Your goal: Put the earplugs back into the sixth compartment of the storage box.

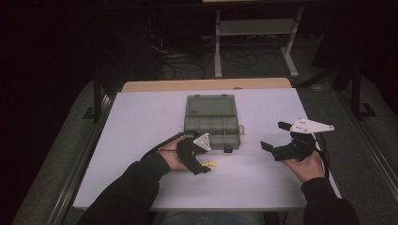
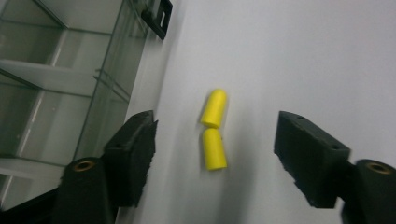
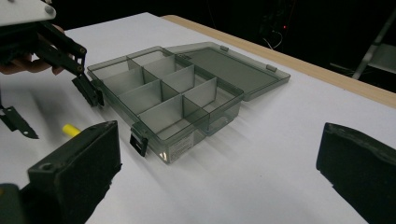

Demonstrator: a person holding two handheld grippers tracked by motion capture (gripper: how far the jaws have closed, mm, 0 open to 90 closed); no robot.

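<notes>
A smoky grey translucent plastic organiser box (image 1: 212, 121) lies open on the white tabletop (image 1: 263, 183), its flat lid (image 1: 210, 105) folded back; upright dividers split it into compartments, with black latches (image 3: 139, 143) on its front wall

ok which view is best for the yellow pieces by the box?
Left gripper view: the two yellow pieces lie end to end on the table, large and sharp, between the open jaws, untouched. The high view gives a small yellow speck beside the left gripper; the right gripper view shows one yellow end.
</notes>
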